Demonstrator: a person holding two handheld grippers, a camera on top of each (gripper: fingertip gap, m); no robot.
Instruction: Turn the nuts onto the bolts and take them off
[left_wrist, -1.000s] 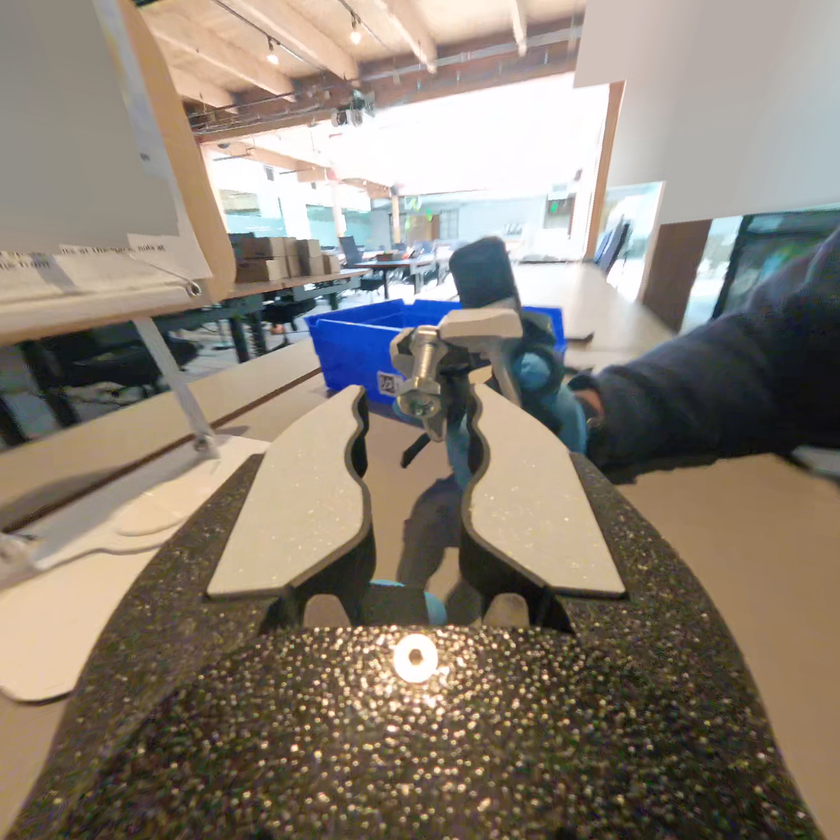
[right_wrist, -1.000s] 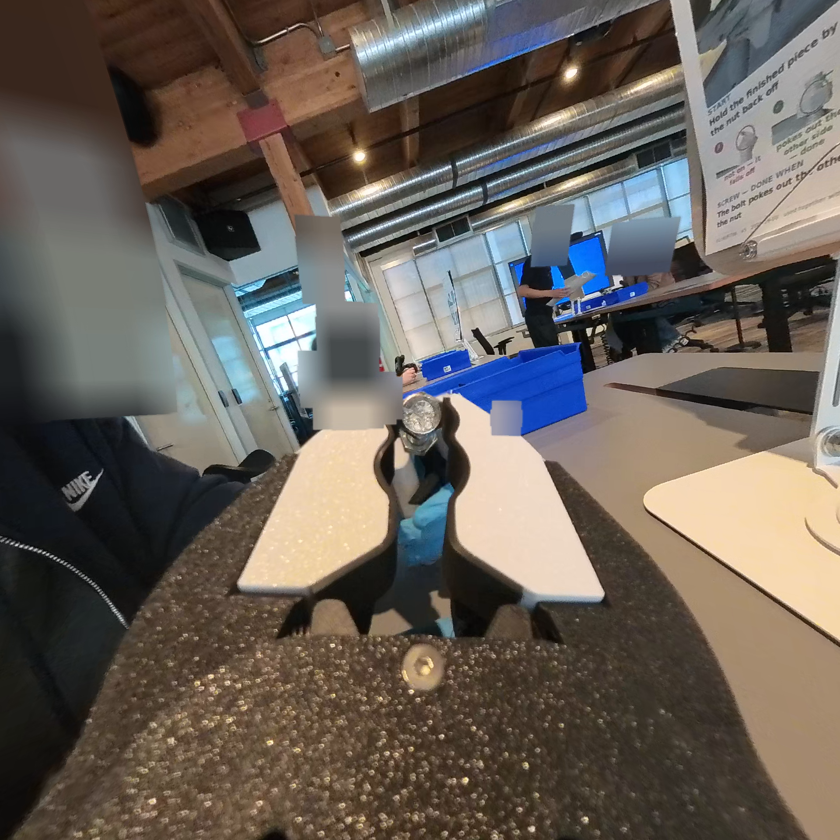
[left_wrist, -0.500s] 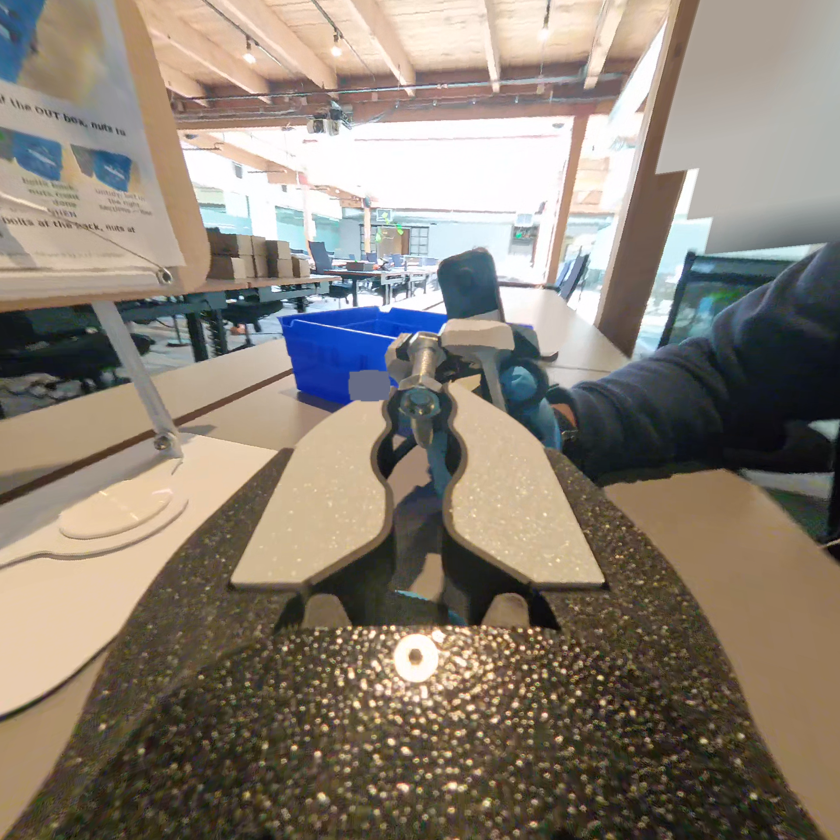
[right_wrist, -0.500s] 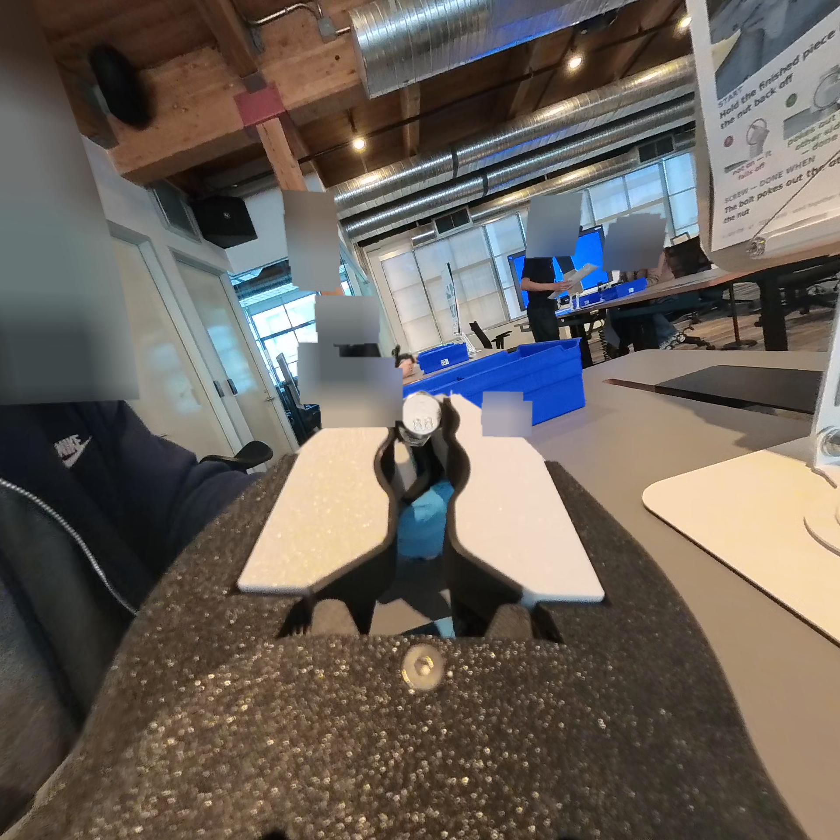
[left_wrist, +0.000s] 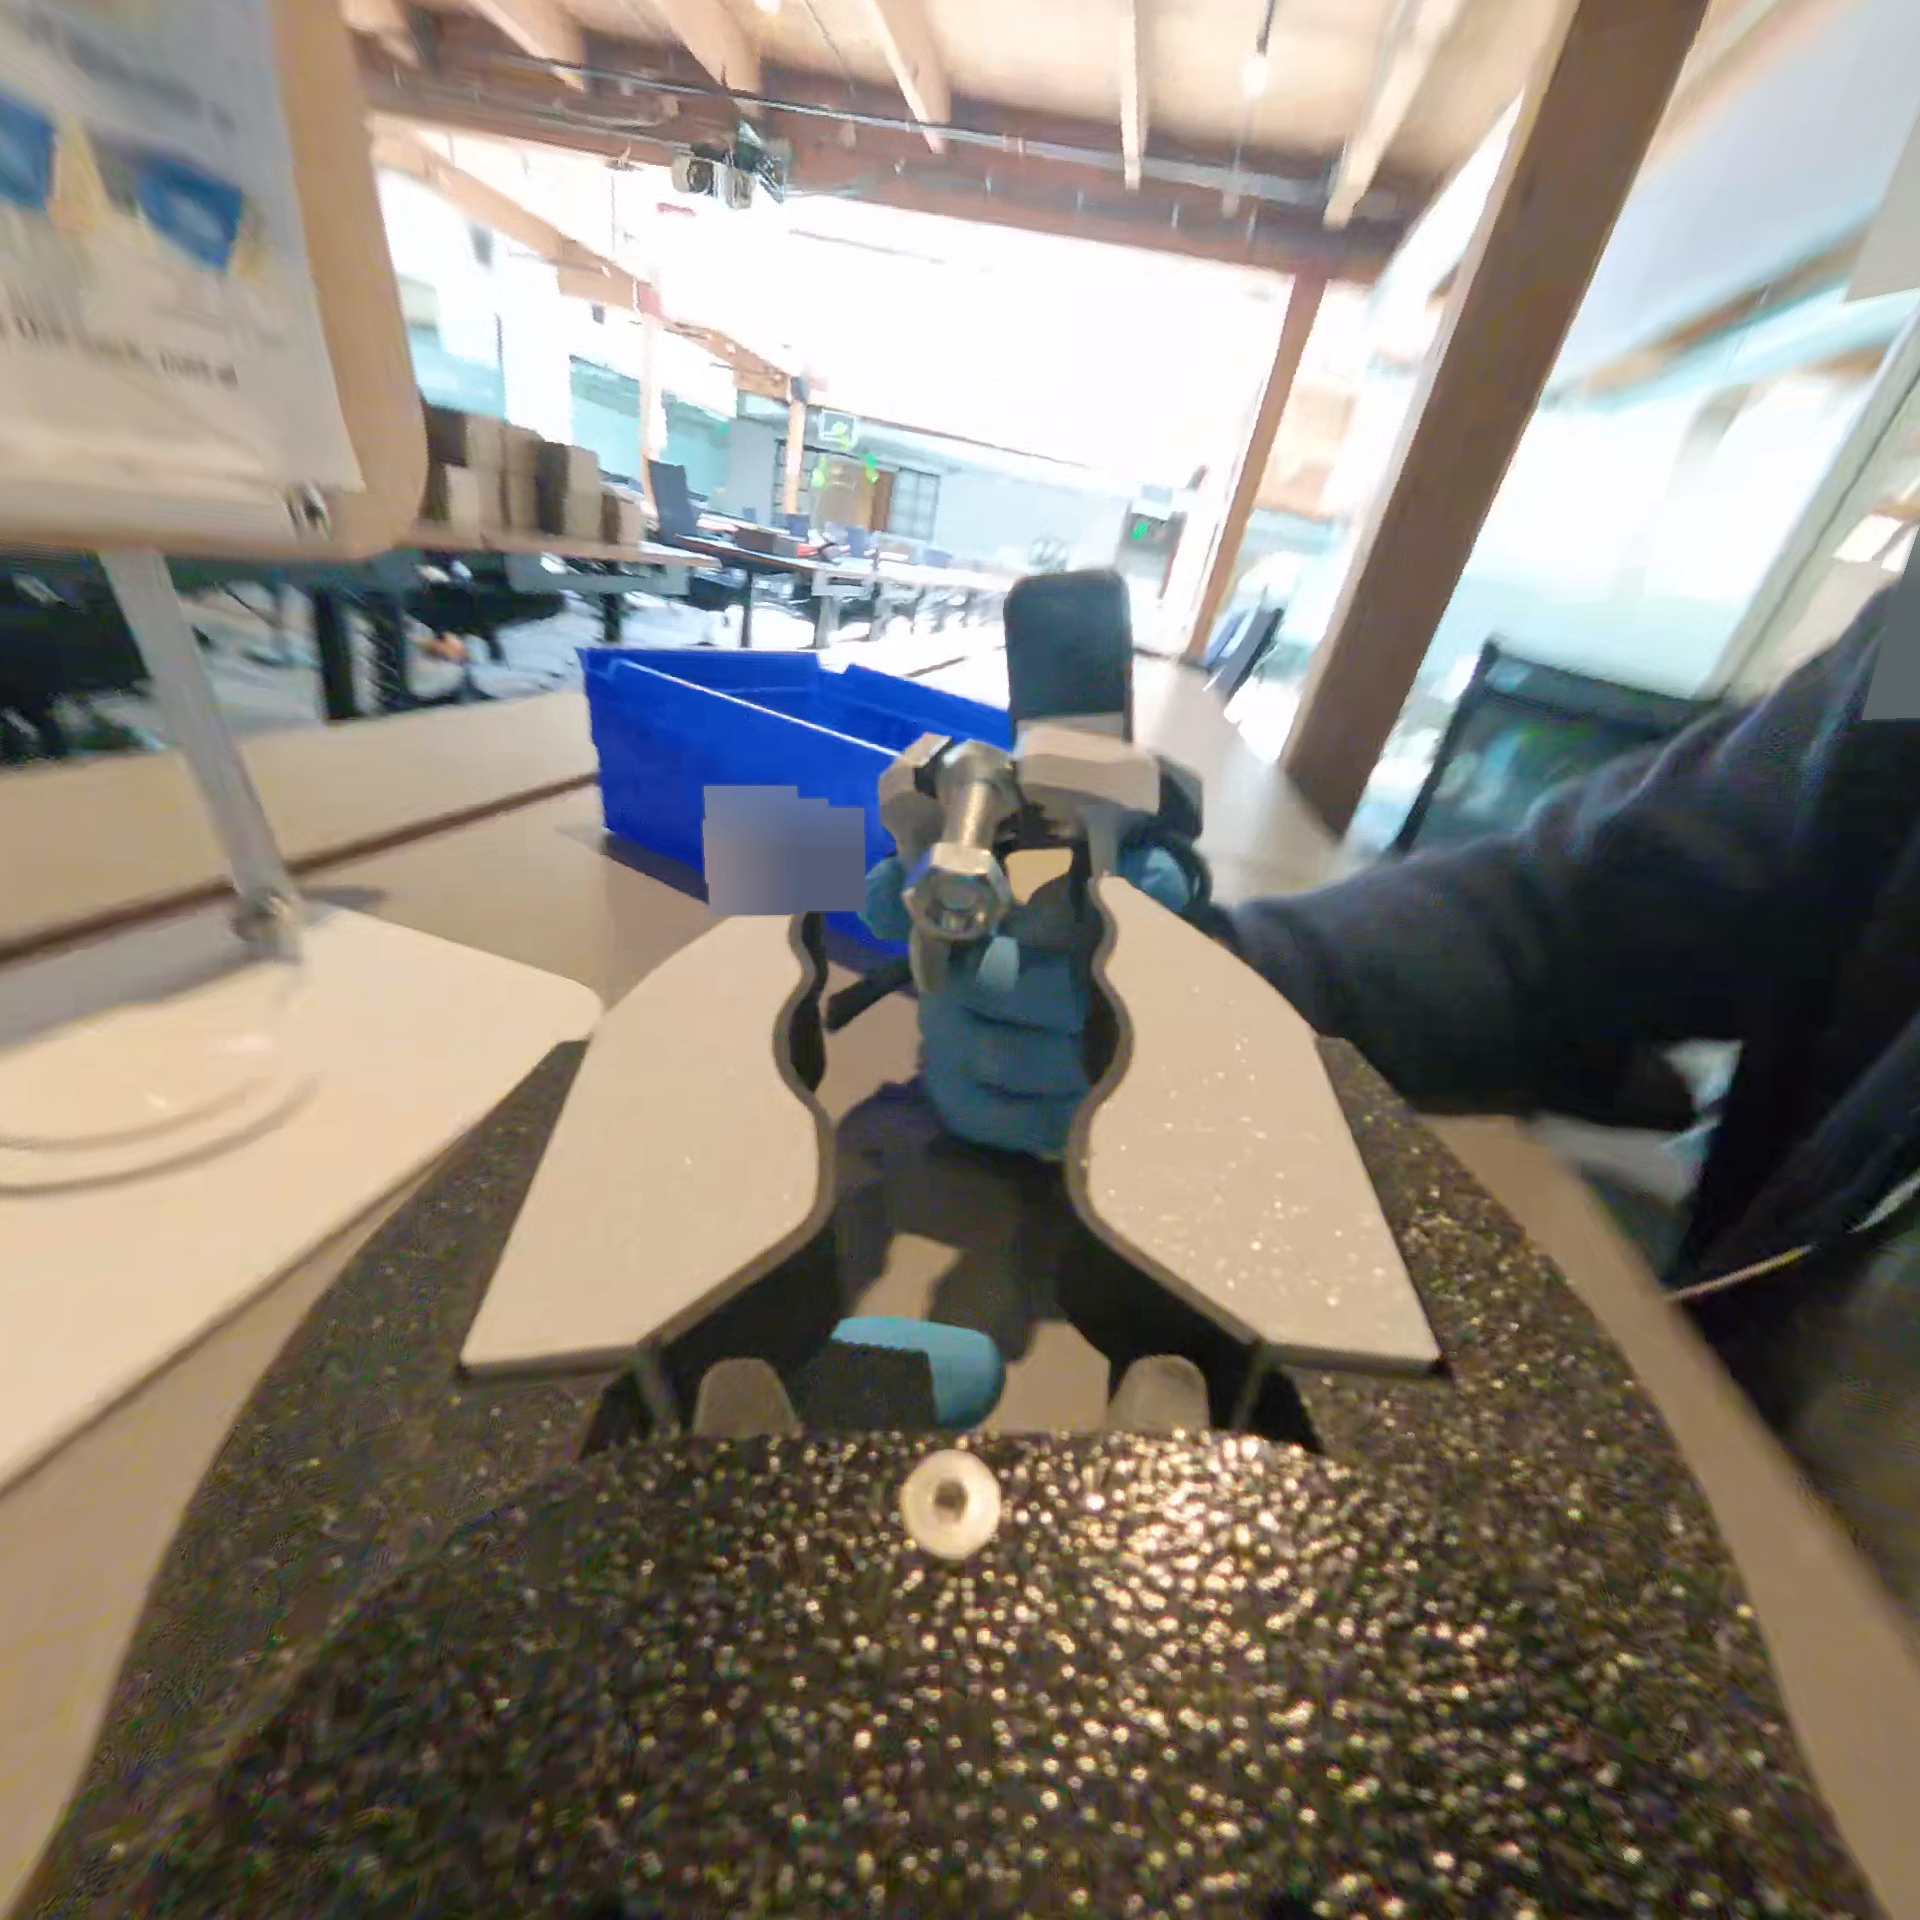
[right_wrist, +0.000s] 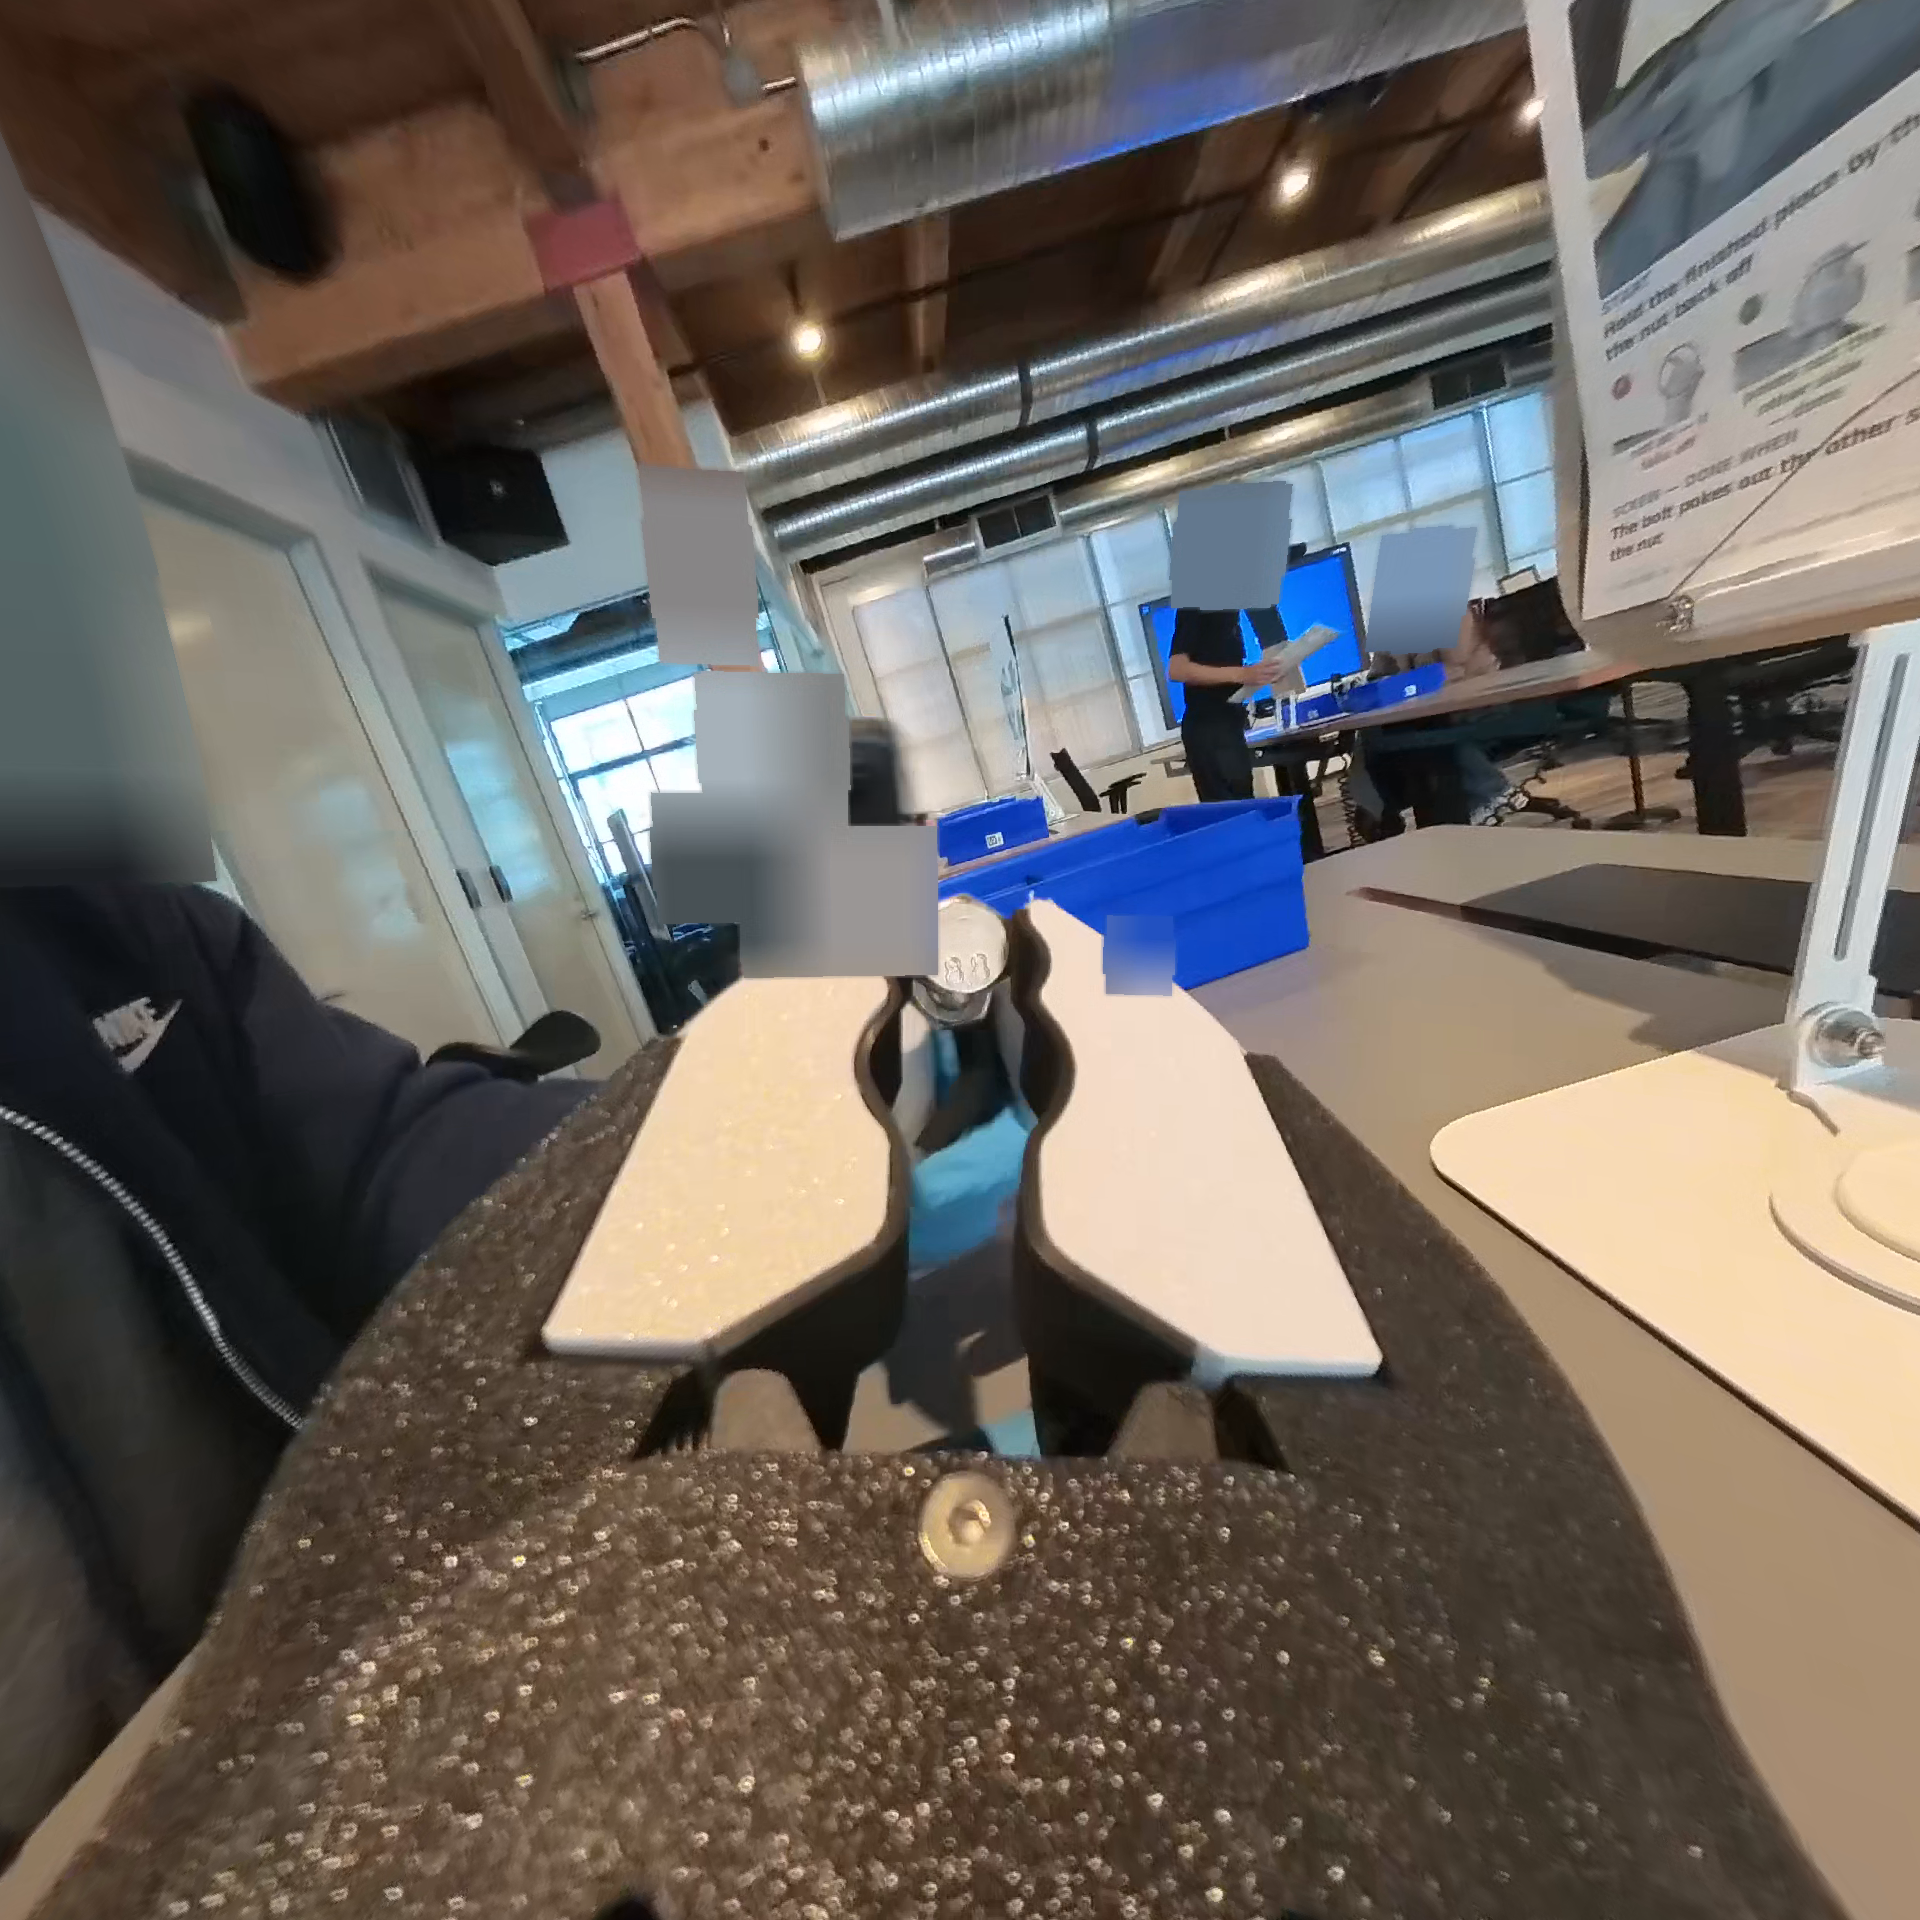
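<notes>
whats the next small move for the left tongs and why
Probably close the left tongs on the nut: they stand open with the nut just ahead of their tips, while the right tongs grip the bolt by its head, ready for another turn.

Setting: an open-plan industrial workspace, part office, part assembly floor. Overhead, exposed timber beams (right_wrist: 436, 208) and bare metal ducts (right_wrist: 1039, 94) run across the ceiling. Long grey tables (right_wrist: 1507, 987) carry blue parts bins (right_wrist: 1195, 883); one bin (left_wrist: 727, 748) stands at 11 o'clock in the left wrist view. Instruction sheets (right_wrist: 1745, 291) hang on white stands (right_wrist: 1860, 852) at 2 o'clock in the right wrist view. At 1 o'clock, people (right_wrist: 1216, 717) work at further tables before a blue screen (right_wrist: 1320, 613) and large windows (right_wrist: 1039, 644). Office chairs (right_wrist: 1091, 790) stand between the tables.
</notes>
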